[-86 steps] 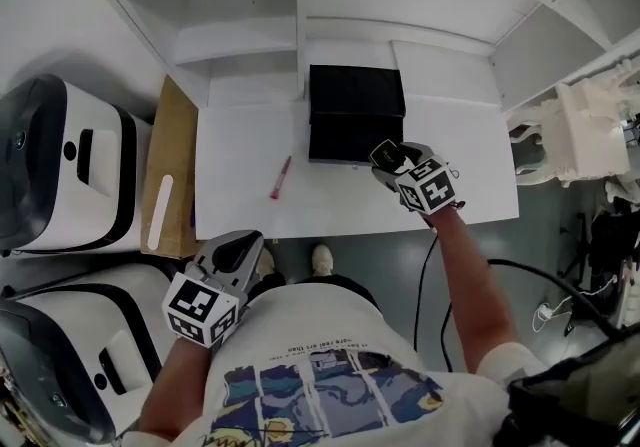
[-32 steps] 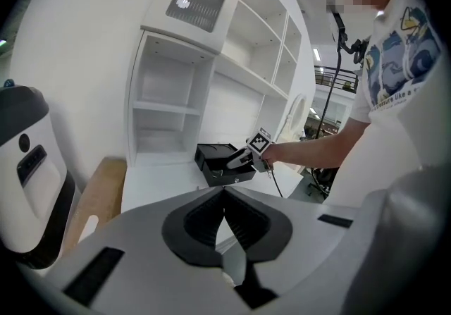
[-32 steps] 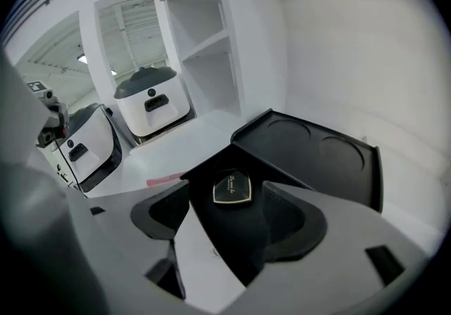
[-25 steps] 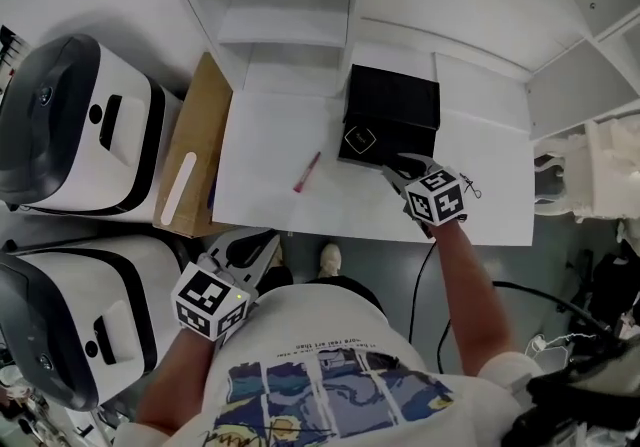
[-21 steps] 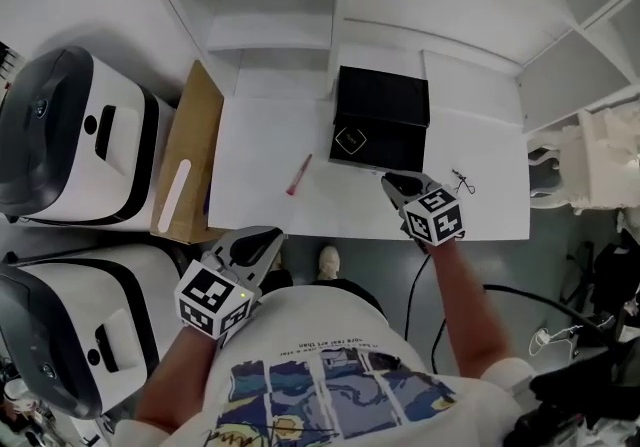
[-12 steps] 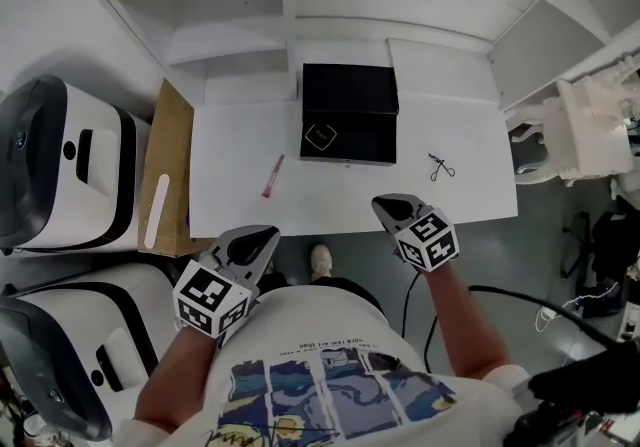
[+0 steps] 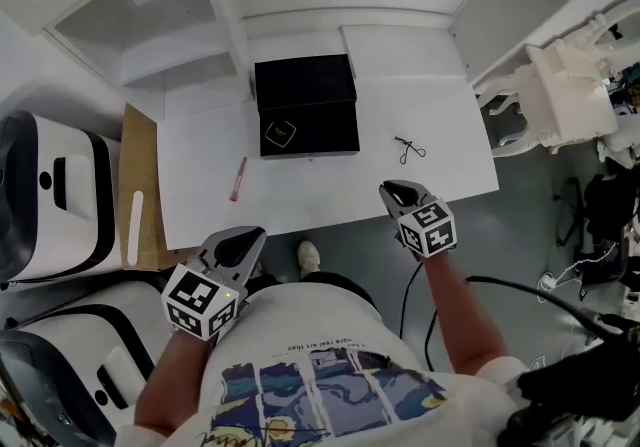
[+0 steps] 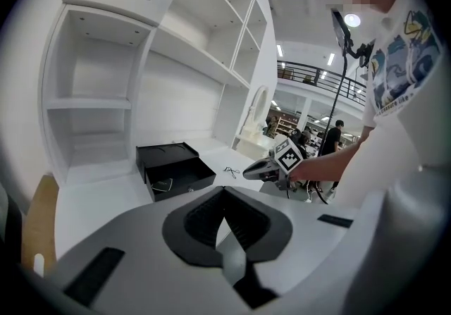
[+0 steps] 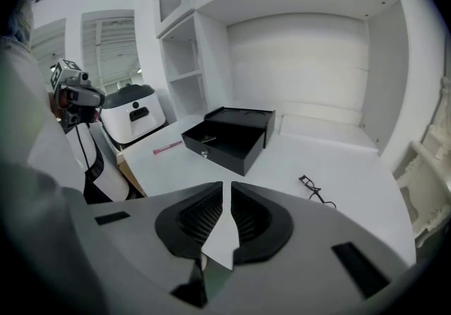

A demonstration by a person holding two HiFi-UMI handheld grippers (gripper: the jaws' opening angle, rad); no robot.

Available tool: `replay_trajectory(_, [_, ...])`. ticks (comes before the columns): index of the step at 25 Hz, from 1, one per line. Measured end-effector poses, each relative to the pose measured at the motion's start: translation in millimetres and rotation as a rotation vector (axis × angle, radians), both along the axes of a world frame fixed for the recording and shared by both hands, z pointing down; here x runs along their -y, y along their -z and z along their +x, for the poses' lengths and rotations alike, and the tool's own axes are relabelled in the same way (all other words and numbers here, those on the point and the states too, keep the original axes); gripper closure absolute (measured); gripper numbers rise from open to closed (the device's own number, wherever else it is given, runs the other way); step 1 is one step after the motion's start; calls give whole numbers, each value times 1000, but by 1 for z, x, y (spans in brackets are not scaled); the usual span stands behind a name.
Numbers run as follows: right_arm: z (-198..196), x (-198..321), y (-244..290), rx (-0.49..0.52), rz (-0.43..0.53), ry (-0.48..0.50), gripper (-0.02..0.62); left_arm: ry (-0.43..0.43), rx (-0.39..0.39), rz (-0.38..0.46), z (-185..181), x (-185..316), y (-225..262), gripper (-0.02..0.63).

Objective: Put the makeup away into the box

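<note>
A black box (image 7: 305, 85) stands at the back of the white table (image 7: 330, 190), its drawer pulled out with a square compact (image 7: 280, 133) lying inside. A pink pencil (image 7: 238, 178) lies left of the box and a black eyelash curler (image 7: 409, 148) to its right. My right gripper (image 7: 391, 191) hangs shut and empty over the table's front edge, below the curler. My left gripper (image 7: 249, 236) is shut and empty too, off the table by the person's body. The right gripper view shows the box (image 9: 232, 137), pencil (image 9: 168, 146) and curler (image 9: 316, 189) ahead of the jaws.
Two white machines (image 7: 45, 195) stand left of the table beside a brown board (image 7: 138, 175). White shelving (image 7: 200, 25) rises behind the table. A white ornate chair (image 7: 565, 85) is at the right, and a cable (image 7: 520, 285) runs over the floor.
My right gripper has let the compact go into the drawer, shut, and drawn back from the box to the table's front edge. The left gripper has shifted a little near the body.
</note>
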State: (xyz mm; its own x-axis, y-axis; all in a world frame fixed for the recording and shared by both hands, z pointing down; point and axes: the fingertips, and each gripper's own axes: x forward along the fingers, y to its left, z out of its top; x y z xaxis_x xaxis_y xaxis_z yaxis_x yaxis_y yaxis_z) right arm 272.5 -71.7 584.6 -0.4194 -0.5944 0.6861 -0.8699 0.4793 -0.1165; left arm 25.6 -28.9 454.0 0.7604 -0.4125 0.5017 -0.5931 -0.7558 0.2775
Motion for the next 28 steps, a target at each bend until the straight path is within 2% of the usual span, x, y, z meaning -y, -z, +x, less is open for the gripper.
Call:
replay_trajectory(6, [53, 15, -20, -76, 4, -83, 497, 9, 8, 0, 7, 0, -1, 592])
replay_trajectory(11, [92, 37, -37, -143, 7, -108, 492, 37, 29, -3, 4, 0, -2, 592])
replay_trajectory(15, [115, 60, -47, -240, 19, -67, 492, 54, 40, -8, 4, 0, -3, 592])
replay_trajectory(19, [119, 82, -58, -312, 19, -1, 494, 70, 52, -7, 2, 0, -3, 592])
replay_trajectory(28, [117, 101, -81, -369, -24, 88, 494, 112, 63, -8, -8, -2, -2, 592])
